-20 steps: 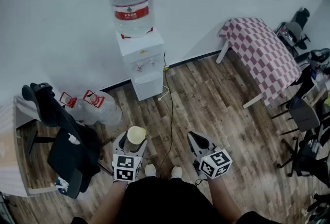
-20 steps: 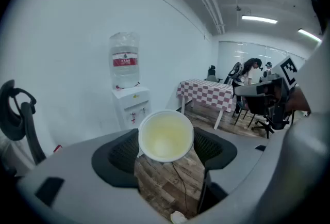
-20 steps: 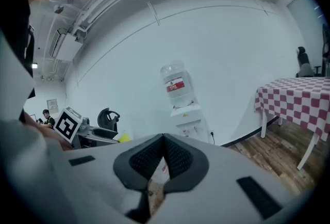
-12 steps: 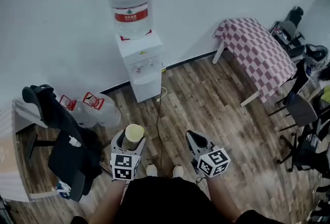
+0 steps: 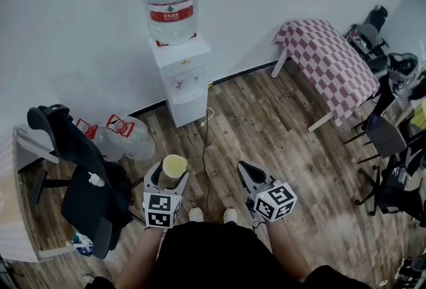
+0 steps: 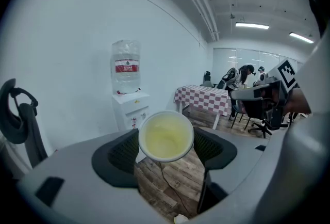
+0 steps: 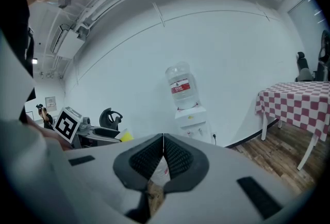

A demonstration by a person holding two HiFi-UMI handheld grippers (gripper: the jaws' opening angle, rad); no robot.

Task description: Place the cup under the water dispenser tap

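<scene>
A pale yellow cup [image 5: 173,166] [image 6: 165,136] sits upright between the pads of my left gripper [image 5: 172,176] [image 6: 165,146], which is shut on it. The cup's inside looks empty. A white water dispenser [image 5: 182,78] [image 6: 131,109] [image 7: 191,119] with a large clear bottle [image 5: 171,0] on top stands against the far wall, well ahead of both grippers. Its two small taps [image 5: 186,83] sit in a recess on its front. My right gripper [image 5: 245,173] [image 7: 163,152] is held level beside the left one, shut with nothing between its pads.
Two spare water bottles [image 5: 118,136] lie on the wood floor left of the dispenser. A black office chair [image 5: 83,181] stands at my left. A checked-cloth table [image 5: 329,61] is at the right, with more chairs [image 5: 386,141] beyond. A cable [image 5: 204,148] runs across the floor from the dispenser.
The whole view has shifted slightly as I move; the dispenser sits a little higher and the table nearer. Both grippers keep their places and the cup stays held.
</scene>
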